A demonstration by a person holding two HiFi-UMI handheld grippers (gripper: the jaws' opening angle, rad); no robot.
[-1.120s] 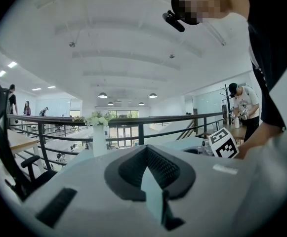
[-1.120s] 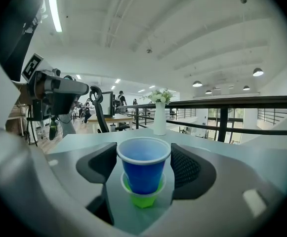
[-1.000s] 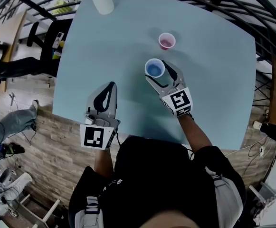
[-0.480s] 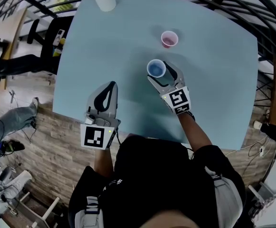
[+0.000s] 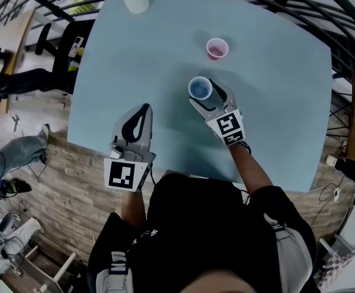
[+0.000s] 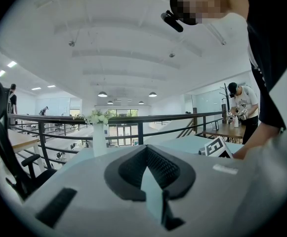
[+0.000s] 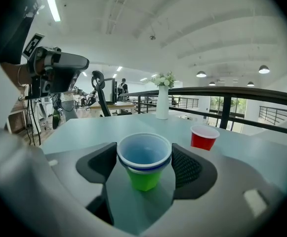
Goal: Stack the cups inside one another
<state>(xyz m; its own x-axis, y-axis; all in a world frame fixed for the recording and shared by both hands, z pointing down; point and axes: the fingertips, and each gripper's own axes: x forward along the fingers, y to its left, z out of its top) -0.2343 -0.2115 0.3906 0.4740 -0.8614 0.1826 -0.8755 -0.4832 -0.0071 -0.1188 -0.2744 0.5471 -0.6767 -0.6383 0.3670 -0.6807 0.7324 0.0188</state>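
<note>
Blue-over-green cup stack (image 7: 143, 158) is clamped in the right claw (image 7: 144, 171), short of the red cup (image 7: 204, 136) on the table (image 5: 140, 60). I'd keep it level, centre over that red rim, then lower straight. The left claw (image 5: 142, 110) is clenched, empty and idle.

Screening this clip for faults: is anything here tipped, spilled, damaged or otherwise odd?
Nothing stands out. The blue cup sits upright, nested in the green cup, between the jaws of the right claw. The red cup stands upright on the table, apart from them. No spill or damage shows.
</note>
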